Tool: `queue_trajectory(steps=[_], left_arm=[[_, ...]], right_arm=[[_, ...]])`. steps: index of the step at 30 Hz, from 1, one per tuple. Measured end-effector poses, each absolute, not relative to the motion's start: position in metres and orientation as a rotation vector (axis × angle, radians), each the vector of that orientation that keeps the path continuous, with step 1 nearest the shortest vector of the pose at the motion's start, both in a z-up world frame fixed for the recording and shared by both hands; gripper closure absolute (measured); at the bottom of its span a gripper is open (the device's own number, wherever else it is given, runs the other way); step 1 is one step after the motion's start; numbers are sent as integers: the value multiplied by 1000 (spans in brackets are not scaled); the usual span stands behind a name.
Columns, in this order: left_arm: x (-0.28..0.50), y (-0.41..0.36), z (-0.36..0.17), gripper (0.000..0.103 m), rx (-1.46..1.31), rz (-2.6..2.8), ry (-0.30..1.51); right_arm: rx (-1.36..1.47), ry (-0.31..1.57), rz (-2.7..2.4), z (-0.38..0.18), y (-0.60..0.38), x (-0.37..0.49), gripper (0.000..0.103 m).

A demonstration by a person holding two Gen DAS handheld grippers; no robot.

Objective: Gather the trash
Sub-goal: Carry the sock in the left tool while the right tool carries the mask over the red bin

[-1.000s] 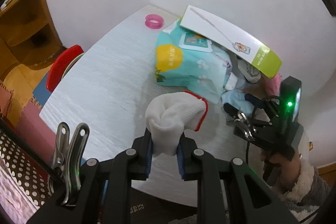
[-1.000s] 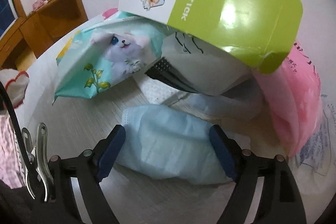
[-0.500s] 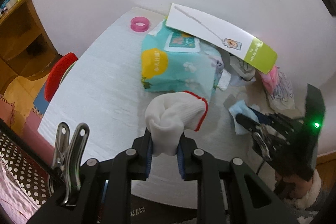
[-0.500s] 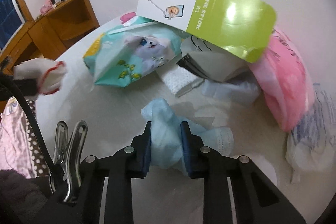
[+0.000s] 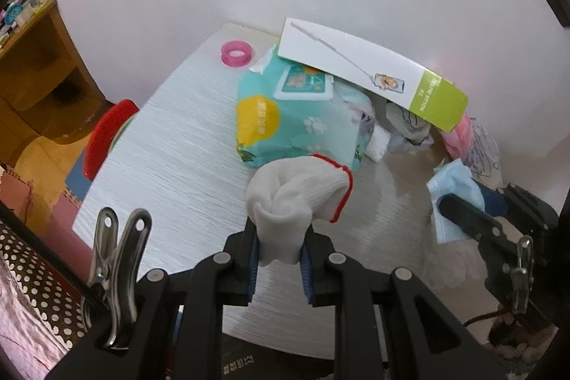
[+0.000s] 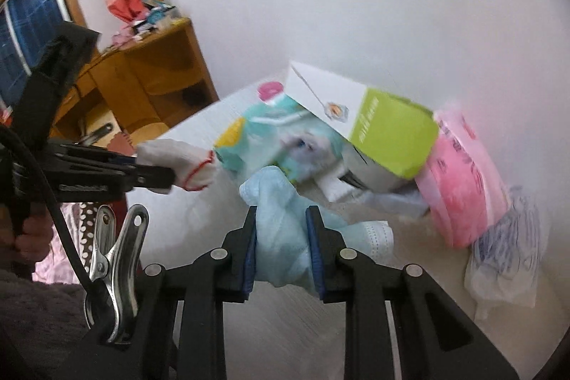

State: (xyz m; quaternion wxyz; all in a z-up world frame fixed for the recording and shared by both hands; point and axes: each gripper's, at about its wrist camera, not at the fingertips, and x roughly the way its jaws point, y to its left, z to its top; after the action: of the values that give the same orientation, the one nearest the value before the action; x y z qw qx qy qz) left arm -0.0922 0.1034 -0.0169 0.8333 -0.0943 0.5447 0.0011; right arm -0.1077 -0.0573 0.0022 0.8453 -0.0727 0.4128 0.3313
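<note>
Pale-blue pleated face mask bunched between the blue pads of the right gripper, jaws just closed down narrow onto it, clamped and clear of the whitish wood-grain tabletop, one white-edged end trailing to the right. White knitted glove with a red cuff edge pinched in the left gripper, jaws nearly together around its crumpled end, cuff pointing away over the table. Behind both: teal soft pack of wet wipes with a yellow circle, with a long white-and-lime-green cardboard box printed with a selfie stick lying slanted across its top. Just right of that box, a pink plastic bag, then a clear crumpled bag with blue print. Small pink ring near the table's far edge, beside the wall. Right-wrist view blurred.
</note>
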Motion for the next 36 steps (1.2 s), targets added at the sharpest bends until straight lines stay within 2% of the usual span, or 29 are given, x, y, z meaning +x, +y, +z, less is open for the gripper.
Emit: queue_trajectory(steps=[20,36], left_arm=[[-107,146,0,83,-201,172,1122],[-61,218,-8,83,-339,159,1158]], right_arm=[[-157,856,858,8,-1,-100,77],[-197,853,882,26,65,-71,77]])
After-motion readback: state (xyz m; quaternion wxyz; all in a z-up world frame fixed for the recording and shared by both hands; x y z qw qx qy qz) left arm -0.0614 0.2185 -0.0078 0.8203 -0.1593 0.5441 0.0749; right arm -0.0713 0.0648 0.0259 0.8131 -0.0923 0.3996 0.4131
